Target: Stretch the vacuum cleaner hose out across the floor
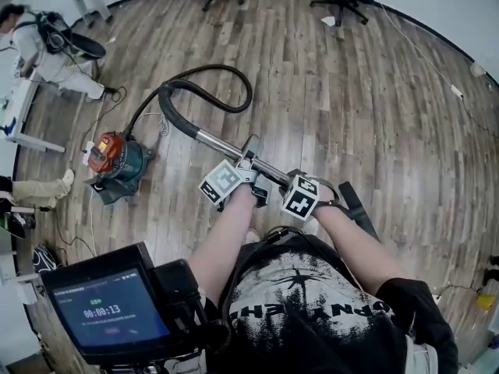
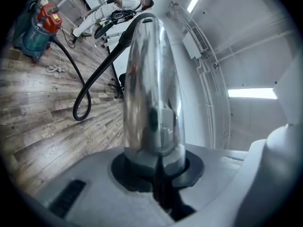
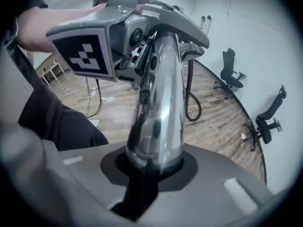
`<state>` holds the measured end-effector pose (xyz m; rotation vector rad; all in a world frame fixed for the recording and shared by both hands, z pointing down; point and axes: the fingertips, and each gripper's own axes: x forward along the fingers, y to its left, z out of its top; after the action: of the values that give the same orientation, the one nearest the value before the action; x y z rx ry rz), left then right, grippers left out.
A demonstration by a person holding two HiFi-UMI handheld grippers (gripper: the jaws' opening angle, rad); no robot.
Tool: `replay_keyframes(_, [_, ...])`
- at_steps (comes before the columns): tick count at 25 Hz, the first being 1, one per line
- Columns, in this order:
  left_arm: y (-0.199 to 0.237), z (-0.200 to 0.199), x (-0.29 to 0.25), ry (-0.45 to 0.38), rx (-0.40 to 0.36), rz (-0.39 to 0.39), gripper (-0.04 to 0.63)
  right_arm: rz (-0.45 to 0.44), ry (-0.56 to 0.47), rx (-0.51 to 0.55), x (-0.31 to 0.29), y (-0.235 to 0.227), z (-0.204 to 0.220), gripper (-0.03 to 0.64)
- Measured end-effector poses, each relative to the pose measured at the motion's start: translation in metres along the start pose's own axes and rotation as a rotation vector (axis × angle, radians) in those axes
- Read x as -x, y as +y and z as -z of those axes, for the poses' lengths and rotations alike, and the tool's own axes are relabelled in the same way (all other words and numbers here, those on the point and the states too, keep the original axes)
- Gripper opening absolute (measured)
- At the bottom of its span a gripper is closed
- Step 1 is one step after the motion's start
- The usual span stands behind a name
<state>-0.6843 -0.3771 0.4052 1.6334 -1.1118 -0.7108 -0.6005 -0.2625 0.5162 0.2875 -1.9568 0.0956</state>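
- A person looks steeply down at a wooden floor (image 1: pixel 374 115) and holds a vacuum cleaner's chrome wand (image 1: pixel 222 145) off it with two hand-held grippers
- The vacuum canister (image 1: pixel 117 158), red on top and teal below, sits on the floor; everything else here is placed from it
- The left gripper (image 1: pixel 248 162) has its jaws closed tight round the wand, on the stretch nearer the canister
- The right gripper (image 1: pixel 281 181) clamps the same wand just beyond the left one, farther from the canister (neither holds anything else)
- The two grips side by side probably keep the long rigid wand from swinging, so the hose can be towed by it
- The black hose (image 1: pixel 226 80) leaves the canister, arcs away in a loose loop, then curves back to the wand's end nearest the canister; it is curled, not stretched out
- The wand's long axis slants away from the canister, with the hose end toward the canister's far side and the other end toward the person
- A dark piece (image 1: pixel 355 209) beyond the right gripper may be the floor nozzle; the forearm partly hides it
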Motion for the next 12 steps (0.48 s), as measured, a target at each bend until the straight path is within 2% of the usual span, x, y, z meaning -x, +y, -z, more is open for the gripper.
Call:
replay_keyframes(2, [-0.002, 0.003, -0.001, -0.014, -0.015, -0.03, 0.043, 0.082, 0.003, 0.017, 0.001, -0.009, 0.004, 0.089])
replay_keyframes(4, [-0.004, 0.004, 0.0, -0.024, -0.023, -0.04, 0.043, 0.122, 0.001, 0.027, 0.004, -0.013, 0.006, 0.078])
replay_keyframes(6, [-0.009, 0.007, 0.001, -0.009, -0.04, -0.008, 0.048, 0.103, -0.012, 0.023, 0.006, -0.01, 0.006, 0.075])
replay_keyframes(8, [-0.02, 0.004, -0.001, 0.003, -0.07, 0.059, 0.058, 0.062, -0.032, 0.005, 0.01, -0.007, 0.004, 0.075])
replay_keyframes(12, [-0.026, -0.023, 0.002, -0.072, -0.114, 0.111, 0.072, 0.012, -0.024, -0.019, 0.018, 0.001, 0.004, 0.078])
